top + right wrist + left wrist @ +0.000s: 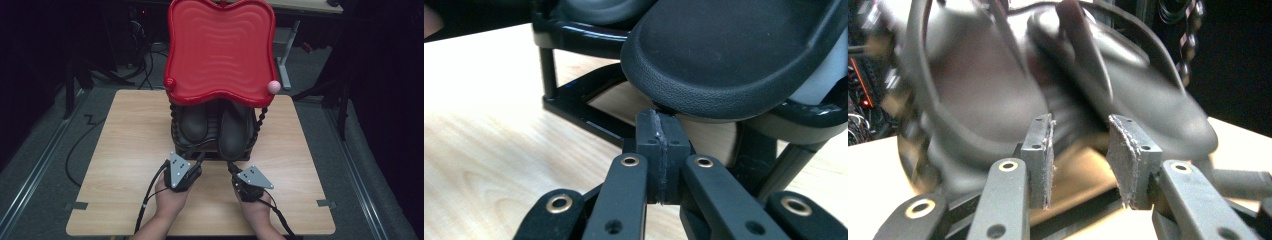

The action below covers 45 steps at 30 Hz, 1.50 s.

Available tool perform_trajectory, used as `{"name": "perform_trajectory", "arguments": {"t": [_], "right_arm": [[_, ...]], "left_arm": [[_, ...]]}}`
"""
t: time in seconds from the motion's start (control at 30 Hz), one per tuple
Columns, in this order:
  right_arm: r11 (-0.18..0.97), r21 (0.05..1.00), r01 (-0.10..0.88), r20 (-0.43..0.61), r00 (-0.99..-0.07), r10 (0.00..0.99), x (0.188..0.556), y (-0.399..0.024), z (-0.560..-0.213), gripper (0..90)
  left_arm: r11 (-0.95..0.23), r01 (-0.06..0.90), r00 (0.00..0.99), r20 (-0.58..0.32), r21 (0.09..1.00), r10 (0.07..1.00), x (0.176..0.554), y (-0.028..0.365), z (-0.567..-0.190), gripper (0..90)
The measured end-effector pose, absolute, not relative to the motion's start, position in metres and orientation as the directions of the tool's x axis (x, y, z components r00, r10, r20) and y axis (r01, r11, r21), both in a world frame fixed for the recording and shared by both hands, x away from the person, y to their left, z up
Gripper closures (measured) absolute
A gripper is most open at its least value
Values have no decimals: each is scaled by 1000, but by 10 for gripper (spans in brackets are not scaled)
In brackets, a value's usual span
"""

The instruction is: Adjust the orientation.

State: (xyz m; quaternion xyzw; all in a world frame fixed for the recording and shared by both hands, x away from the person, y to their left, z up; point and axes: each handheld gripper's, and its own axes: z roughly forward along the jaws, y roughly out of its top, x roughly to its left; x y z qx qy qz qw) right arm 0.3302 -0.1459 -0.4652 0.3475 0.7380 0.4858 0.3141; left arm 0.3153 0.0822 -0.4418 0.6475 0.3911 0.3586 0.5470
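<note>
Though blurred, shoes face left gripper.

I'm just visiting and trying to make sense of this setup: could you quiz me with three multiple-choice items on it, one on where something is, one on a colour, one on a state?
1. Where are the dark shoes?
A. On a black rack under the tray
B. On top of the tray
C. On the floor

2. What colour is the wavy tray?
A. Blue
B. Red
C. White

3. How do the fingers of the right gripper stand?
A. Spread wide
B. Clamped on a shoe
C. Pressed together with nothing between

Answers:
1 A: the high view shows both shoes on the black rack beneath the tray.
2 B: it is bright red.
3 C: in the right gripper view the pads meet just below a shoe's toe.
</note>
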Motion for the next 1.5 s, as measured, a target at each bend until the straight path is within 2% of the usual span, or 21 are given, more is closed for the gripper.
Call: {"name": "perform_trajectory", "arguments": {"t": [0.13,0.2,0.33,0.63,0.83,1.33,1.4,1.5], "right_arm": [[284,932,225,-121,-548,828,346,-144,-458,900],[291,930,226,-129,-541,831,353,-140,-452,900],[286,928,237,-121,-536,836,362,-135,-446,900],[240,928,284,-51,-543,838,360,-142,-458,900],[200,955,218,-54,-536,842,346,-147,-452,900],[188,954,234,-61,-462,885,384,-149,-435,899],[177,958,224,-57,-456,888,383,-153,-434,899],[162,960,227,-46,-444,895,385,-158,-433,900]], "left_arm": [[-117,132,451,45,984,891,307,93,-460,621],[-159,131,454,83,979,887,307,92,-462,620],[-164,127,469,86,978,879,307,93,-465,621],[-163,142,488,74,976,870,307,92,-471,610],[-157,145,483,69,977,873,306,91,-471,608],[-138,124,438,71,983,896,312,100,-469,595],[-139,107,419,82,985,904,317,101,-467,627],[-137,84,350,100,987,931,328,103,-461,744]]}}
